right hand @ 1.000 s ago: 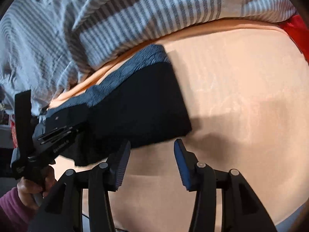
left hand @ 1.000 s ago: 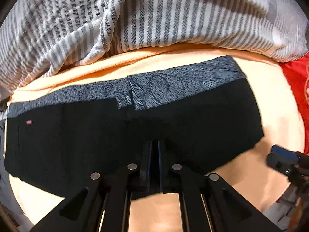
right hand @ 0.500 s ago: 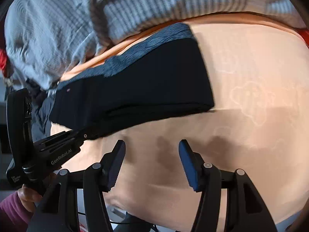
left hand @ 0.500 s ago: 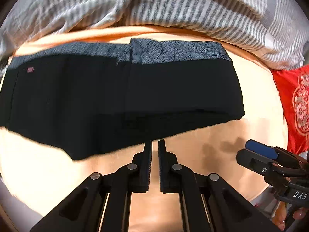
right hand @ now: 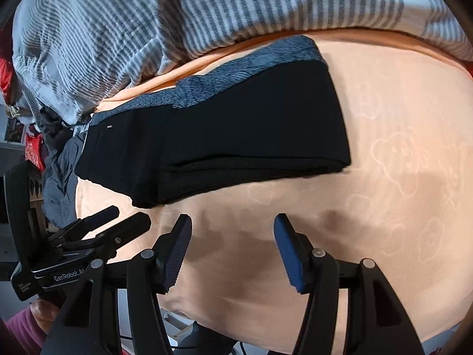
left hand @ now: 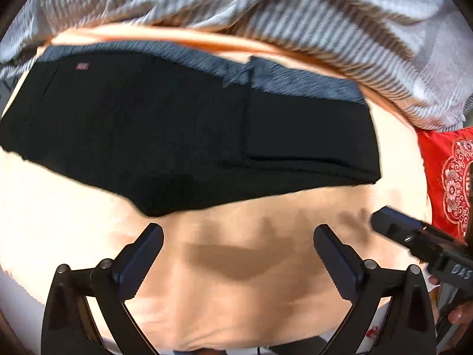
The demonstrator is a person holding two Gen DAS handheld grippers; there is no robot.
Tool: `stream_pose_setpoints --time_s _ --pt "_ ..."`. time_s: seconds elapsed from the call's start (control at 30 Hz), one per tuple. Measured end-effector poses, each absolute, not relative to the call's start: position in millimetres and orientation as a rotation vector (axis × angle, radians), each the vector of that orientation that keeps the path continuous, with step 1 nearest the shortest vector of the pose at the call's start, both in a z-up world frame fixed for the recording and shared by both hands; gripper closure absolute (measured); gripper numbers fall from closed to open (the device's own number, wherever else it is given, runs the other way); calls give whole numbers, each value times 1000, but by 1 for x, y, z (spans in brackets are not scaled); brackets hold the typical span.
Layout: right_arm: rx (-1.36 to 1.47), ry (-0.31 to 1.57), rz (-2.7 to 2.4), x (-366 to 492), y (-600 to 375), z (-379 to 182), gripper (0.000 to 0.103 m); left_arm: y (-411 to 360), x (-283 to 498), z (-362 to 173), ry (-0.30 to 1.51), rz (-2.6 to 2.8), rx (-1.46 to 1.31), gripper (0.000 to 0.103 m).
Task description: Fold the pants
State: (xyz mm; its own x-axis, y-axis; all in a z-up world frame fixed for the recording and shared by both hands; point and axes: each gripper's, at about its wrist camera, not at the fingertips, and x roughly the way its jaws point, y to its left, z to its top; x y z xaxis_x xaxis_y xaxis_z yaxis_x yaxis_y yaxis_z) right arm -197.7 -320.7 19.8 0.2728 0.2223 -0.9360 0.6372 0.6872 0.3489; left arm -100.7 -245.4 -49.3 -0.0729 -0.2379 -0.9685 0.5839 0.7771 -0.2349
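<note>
The black pants (left hand: 183,136) with a grey patterned waistband (left hand: 295,85) lie folded flat on the peach bed sheet (left hand: 251,295); they also show in the right wrist view (right hand: 236,136). My left gripper (left hand: 238,245) is open and empty, just short of the pants' near edge. My right gripper (right hand: 232,236) is open and empty, also short of the near edge. The right gripper shows at the right in the left wrist view (left hand: 419,245), the left gripper at the left in the right wrist view (right hand: 97,230).
A grey-and-white striped duvet (left hand: 295,9) is bunched along the far side of the bed. A red embroidered cushion (left hand: 449,171) lies at the right. Dark clothes (right hand: 59,183) hang off the bed's left edge.
My left gripper let go of the pants, drew back from them and opened wide. The right gripper stayed open and drew back a little.
</note>
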Motion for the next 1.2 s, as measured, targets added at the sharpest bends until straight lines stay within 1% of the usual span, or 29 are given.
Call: stream_pose_setpoints --time_s 0.1,0.23,0.4,0.57,0.63,0.67,0.7,1.03,1.2 --pt "808 1303 -326 -186 -309 21 40 -220 -87 -56 1539 -669 264 1" --pt "779 1325 -306 -163 -288 19 40 -181 -62 -48 1473 -580 216 1" --pt "742 1360 -259 -129 -257 15 40 -128 -16 -51 1490 -489 80 1" --pt "696 1388 -219 -96 -228 11 40 -90 16 -55 1460 -368 58 1" --pt "674 1404 -213 -86 -220 8 38 -82 24 -58 1454 -330 87 1" --pt "658 1416 -216 -81 -217 5 33 -81 27 -59 1450 -317 97 1" --pt "643 1428 -223 -77 -215 3 31 -78 30 -59 1438 -299 108 1" --pt "600 1476 -256 -48 -211 -7 30 -59 52 -67 1447 -252 122 1" --pt "594 1478 -251 -36 -206 -9 27 -59 56 -69 1443 -255 148 1"
